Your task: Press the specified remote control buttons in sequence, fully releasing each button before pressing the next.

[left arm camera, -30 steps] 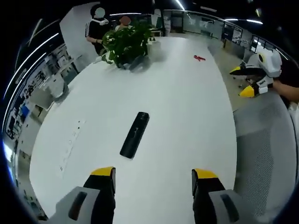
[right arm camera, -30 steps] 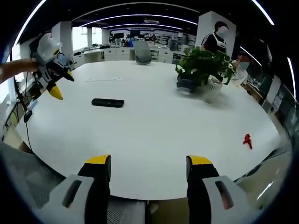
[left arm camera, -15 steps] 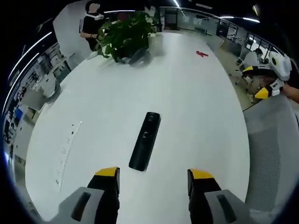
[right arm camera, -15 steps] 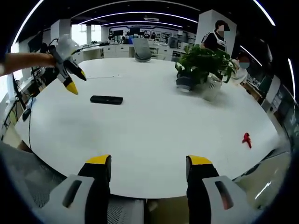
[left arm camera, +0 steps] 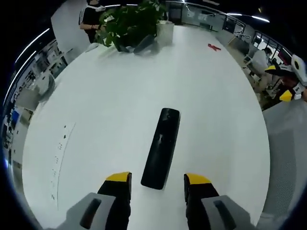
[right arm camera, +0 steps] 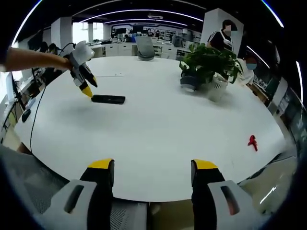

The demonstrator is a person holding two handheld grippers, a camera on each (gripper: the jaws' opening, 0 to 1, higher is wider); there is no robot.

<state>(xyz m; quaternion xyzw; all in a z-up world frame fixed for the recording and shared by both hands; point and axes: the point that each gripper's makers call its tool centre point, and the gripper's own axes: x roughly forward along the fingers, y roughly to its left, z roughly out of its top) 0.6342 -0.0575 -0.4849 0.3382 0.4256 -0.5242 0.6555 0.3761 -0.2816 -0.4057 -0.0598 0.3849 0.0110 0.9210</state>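
1. Left gripper view: black remote control (left arm camera: 161, 146) lying flat on the white table (left arm camera: 96, 124), long axis running away from the camera, near end sitting just ahead of the gap between the two yellow-tipped jaws.
2. Left gripper (left arm camera: 157, 179) poised low over that near end, jaws parted wide, nothing between them, remote not touched as far as can be seen.
3. Further up the table, a leafy potted plant (left arm camera: 127, 21) by the far edge with a white ribbed pot (left arm camera: 165, 29) just beside it; a person in dark clothes (left arm camera: 91, 19) standing behind the foliage.
4. Small red object (left arm camera: 214, 47) alone on the tabletop, well apart from the remote, toward the far right.
5. Faint row of small marks (left arm camera: 60, 143) on the table surface, left of the remote.
6. Right gripper view: same remote (right arm camera: 108, 99) seen side-on, well across the table, thin and dark against the white top.
7. Left gripper (right arm camera: 87, 85) in from the left here, held out on an outstretched arm, yellow tips angled down and hanging right at the remote's left end; contact too small to call.
8. Right gripper (right arm camera: 152, 172) back near the table's close edge, well apart from the remote, jaws spread wide and holding nothing.
9. Plant (right arm camera: 208, 62) on the right side of the table, red object (right arm camera: 252, 141) near the right edge, grey office chair (right arm camera: 145, 49) tucked in at the far side.
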